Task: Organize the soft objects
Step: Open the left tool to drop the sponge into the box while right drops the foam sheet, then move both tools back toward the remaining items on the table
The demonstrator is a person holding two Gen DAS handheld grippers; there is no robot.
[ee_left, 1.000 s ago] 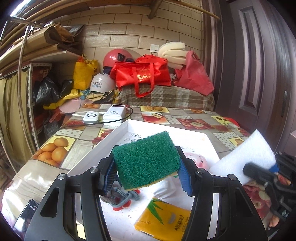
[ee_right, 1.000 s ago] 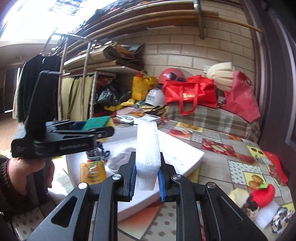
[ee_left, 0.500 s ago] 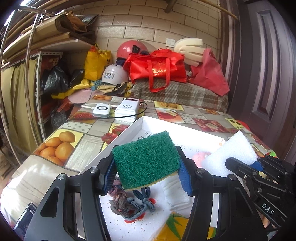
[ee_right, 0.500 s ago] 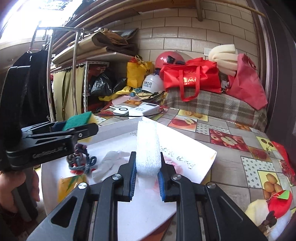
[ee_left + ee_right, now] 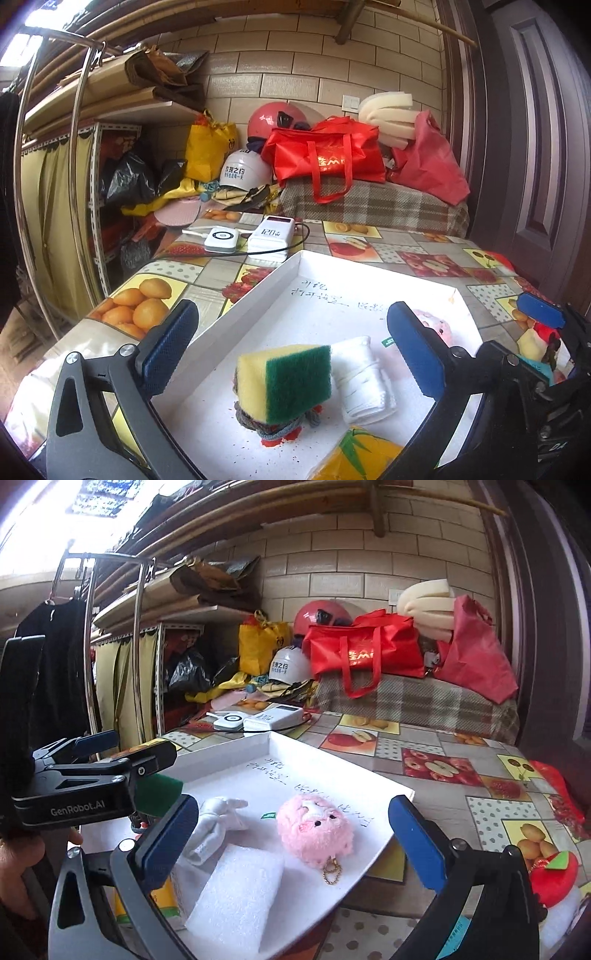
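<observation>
A white tray (image 5: 258,295) lies on the fruit-pattern tablecloth. My left gripper (image 5: 291,343) has its jaws opening. The green-and-yellow sponge (image 5: 295,384) lies free between them, tilted on a knotted rope (image 5: 269,430). Beside the sponge are a rolled white cloth (image 5: 364,376) and a yellow packet (image 5: 364,458). My right gripper (image 5: 291,834) also has its jaws opening. The white foam block (image 5: 240,890) lies flat in the tray (image 5: 332,760) below it, touching neither pad. A pink plush (image 5: 314,830) with a gold chain sits to its right.
A power bank (image 5: 271,236) and a small white device (image 5: 221,238) with a cable lie just past the tray. Behind them stand a red bag (image 5: 328,155), helmets and a plaid-covered box. Red toys (image 5: 554,875) lie right of the tray. A hand (image 5: 18,867) holds the left gripper.
Both grippers have opened. The sponge dropped from the left gripper onto the rope in the tray, and the foam block fell from the right gripper flat into the tray.
</observation>
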